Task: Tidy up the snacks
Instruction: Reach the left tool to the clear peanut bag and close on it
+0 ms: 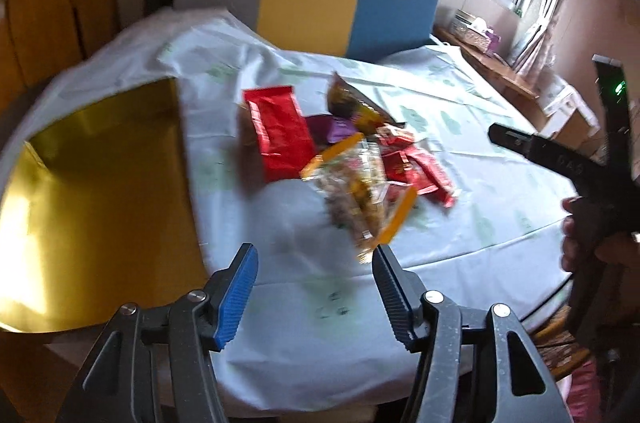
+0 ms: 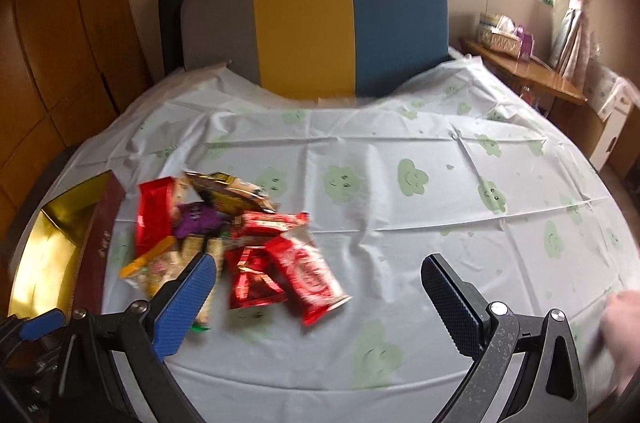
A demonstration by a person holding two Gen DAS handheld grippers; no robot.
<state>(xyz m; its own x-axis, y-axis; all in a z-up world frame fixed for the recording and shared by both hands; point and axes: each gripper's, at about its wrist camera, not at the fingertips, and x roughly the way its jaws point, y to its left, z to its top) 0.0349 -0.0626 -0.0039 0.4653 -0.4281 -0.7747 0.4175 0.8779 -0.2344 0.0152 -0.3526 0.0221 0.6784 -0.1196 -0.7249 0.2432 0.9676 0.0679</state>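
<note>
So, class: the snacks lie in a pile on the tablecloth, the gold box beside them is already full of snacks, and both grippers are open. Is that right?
Not quite. The gold box is empty, as the left wrist view shows. The rest holds: the snacks lie piled on the tablecloth, and the left gripper and right gripper are open.

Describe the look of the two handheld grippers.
Both are black plastic scissor-style frames with silver rivets. The left gripper has ribbed pads, blue on one finger. The right gripper has a blue dimpled pad and a black one. Seen from the left wrist, a green light glows on the right unit.
</note>
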